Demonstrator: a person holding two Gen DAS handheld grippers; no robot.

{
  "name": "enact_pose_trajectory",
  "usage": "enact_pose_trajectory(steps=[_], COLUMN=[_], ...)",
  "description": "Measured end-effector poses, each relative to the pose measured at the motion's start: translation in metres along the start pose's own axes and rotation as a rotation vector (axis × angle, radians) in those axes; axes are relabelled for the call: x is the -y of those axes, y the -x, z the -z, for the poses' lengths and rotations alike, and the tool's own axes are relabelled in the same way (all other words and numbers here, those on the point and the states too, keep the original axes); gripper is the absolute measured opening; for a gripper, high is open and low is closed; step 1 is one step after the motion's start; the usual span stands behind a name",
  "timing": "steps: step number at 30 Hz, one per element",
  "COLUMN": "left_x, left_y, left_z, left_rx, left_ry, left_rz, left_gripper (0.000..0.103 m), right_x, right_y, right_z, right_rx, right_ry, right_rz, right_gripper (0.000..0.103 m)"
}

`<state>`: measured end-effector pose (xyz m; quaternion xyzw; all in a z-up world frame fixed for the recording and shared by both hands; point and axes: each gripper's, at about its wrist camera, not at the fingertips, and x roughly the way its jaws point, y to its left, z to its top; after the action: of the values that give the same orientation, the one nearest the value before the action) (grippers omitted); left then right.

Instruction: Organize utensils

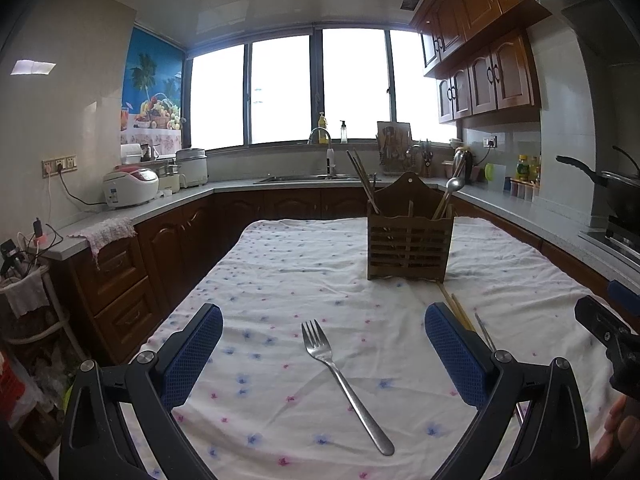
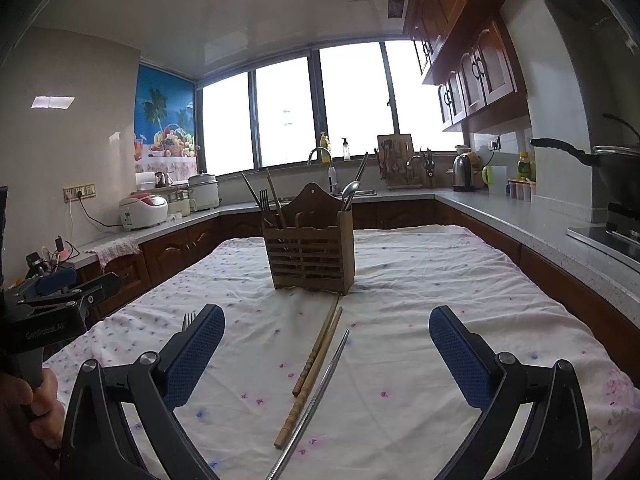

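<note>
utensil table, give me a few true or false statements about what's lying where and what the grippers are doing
1. A fork lies on the cloth between the left gripper fingers. True.
2. The right gripper is shut on the wooden chopsticks. False: it is open and they lie loose on the cloth.
3. The wooden holder lies on its side. False: it stands upright.
4. A spoon stands in the holder. True.
5. Metal chopsticks lie beside the wooden pair. True.
</note>
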<state>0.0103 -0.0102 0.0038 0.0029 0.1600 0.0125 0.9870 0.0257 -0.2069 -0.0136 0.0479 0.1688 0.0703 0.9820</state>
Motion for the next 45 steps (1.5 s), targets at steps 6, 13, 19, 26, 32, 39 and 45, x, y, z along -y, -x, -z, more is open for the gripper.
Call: enact_pose_trajectory(steps=[6, 13, 19, 26, 32, 39, 45], left_x=[0.0011, 0.0021, -0.0002, 0.0005, -0.0003, -0.0003, -0.0001], left_y=[-0.0001, 0.001, -0.0015, -0.0027, -0.0033, -0.0036, -0.0034], left_z=[-0.0007, -0.0018, -0.0014, -0.0008, -0.0017, -0.0012, -0.0008], left_rx=[-0.004, 0.001, 0.003, 0.002, -0.002, -0.006, -0.006], left_ry=[-0.005, -0.015, -0.013, -0.017, -0.013, -0.007, -0.006], left_rz=[-0.006, -0.017, -0.02, -0.016, -0.005, -0.007, -0.006], left_gripper=[0.102, 0.102, 0.102, 0.102, 0.102, 0.102, 0.102], right_x=[0.0003, 0.0003, -0.0004, -0.0007, -0.0006, -0.0009, -0.0006], right_y=[-0.0004, -0.0008, -0.0019, -0.0024, -0.0026, -0.0023, -0.0022], right_z=[0.0004, 0.0002, 0.0002, -0.0002, -0.0006, -0.0006, -0.0007], right_rx=[-0.003, -0.003, -0.003, -0.004, -0.004, -0.005, -0.004], right_ry=[-0.002, -0.001, -0.001, -0.001, -0.002, -0.002, -0.001], right_rz=[0.0, 0.0, -0.002, -0.003, -0.003, -0.002, -0.004], right_gripper=[0.103, 0.103, 0.103, 0.103, 0.103, 0.103, 0.103])
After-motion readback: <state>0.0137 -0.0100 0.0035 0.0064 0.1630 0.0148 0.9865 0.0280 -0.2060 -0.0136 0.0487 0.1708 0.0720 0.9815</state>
